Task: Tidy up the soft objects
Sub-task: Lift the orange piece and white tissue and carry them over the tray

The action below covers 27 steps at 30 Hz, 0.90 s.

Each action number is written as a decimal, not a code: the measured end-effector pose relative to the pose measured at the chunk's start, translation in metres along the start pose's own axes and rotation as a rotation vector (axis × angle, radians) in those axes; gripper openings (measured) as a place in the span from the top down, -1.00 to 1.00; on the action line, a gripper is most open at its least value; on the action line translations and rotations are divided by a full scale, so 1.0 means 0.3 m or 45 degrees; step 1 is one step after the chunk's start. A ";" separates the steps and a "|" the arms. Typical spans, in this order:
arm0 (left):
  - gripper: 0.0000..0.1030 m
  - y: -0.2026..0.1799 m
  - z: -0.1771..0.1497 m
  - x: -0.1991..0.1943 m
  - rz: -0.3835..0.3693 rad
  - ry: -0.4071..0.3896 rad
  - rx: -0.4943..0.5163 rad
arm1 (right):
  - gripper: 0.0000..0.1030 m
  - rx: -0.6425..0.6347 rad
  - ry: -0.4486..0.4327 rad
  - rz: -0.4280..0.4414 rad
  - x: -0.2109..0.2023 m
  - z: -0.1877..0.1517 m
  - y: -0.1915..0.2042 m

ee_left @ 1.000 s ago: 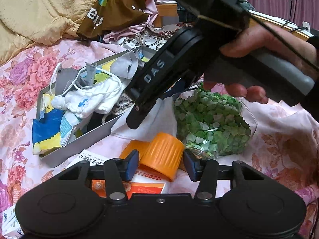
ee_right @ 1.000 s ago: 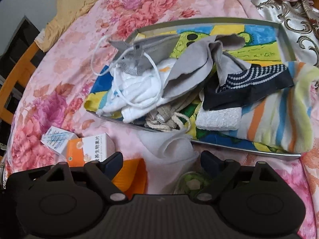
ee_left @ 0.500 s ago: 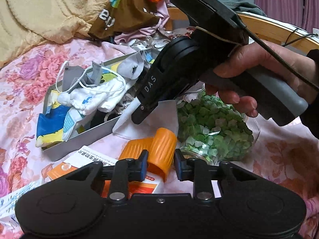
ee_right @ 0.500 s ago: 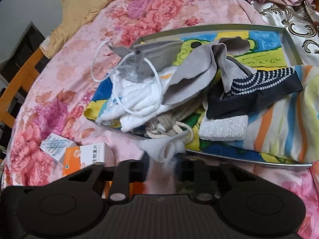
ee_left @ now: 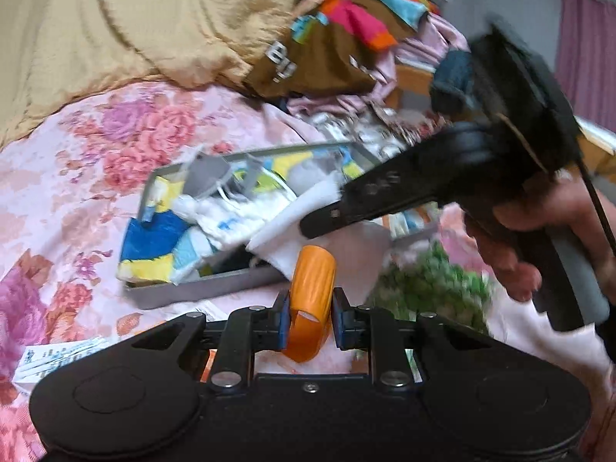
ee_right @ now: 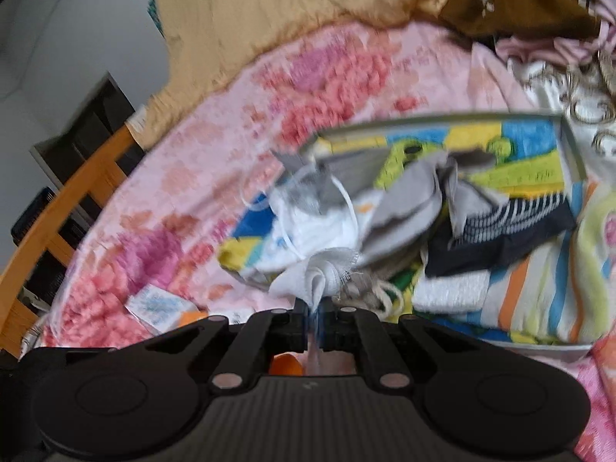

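Note:
My left gripper (ee_left: 308, 308) has an orange plastic cap (ee_left: 312, 281) between its blue pads, which press on it as the jaws close; the cap is lifted off the bed. My right gripper (ee_right: 315, 313) is shut on a bunched white cloth (ee_right: 319, 273), which hangs over the near edge of the grey tray (ee_right: 423, 121). The tray holds face masks, socks, grey cloths and a striped towel. In the left wrist view, the right gripper (ee_left: 312, 227), held by a hand, has the white cloth (ee_left: 285, 227) at its tip beside the tray (ee_left: 192, 292).
A clear jar of green bits (ee_left: 431, 288) lies right of the cap. Medicine boxes (ee_left: 57, 354) lie on the pink floral bedspread (ee_left: 96, 154). A yellow blanket (ee_left: 115, 19) and piled clothes (ee_left: 338, 46) are behind the tray. A wooden bed rail (ee_right: 57, 200) runs at the left.
The left jaws closed on the orange cap and lifted it. The right jaws closed on the white cloth and raised it toward the tray.

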<state>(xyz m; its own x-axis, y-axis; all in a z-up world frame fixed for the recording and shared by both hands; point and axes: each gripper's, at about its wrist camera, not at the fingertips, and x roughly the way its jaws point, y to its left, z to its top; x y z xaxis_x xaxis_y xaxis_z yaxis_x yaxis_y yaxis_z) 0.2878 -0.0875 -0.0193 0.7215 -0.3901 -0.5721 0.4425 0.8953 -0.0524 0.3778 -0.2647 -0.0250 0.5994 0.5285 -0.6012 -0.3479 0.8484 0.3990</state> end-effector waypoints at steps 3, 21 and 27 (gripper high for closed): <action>0.57 0.007 0.039 -0.024 0.030 -0.055 -0.030 | 0.90 -0.014 -0.104 0.028 -0.064 0.025 0.007; 0.57 0.057 0.350 0.224 0.078 -0.354 -0.140 | 0.90 0.128 -0.612 -0.054 -0.191 0.149 -0.169; 0.57 0.052 0.327 0.373 0.084 -0.296 -0.128 | 0.89 0.193 -0.560 -0.069 -0.112 0.168 -0.253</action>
<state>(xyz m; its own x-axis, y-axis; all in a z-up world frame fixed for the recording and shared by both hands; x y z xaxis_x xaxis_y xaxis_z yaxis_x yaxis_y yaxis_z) 0.4277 -0.1383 -0.0038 0.8550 -0.3589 -0.3744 0.3439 0.9327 -0.1087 0.4204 -0.3482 0.0000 0.8738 0.3928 -0.2868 -0.2180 0.8434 0.4910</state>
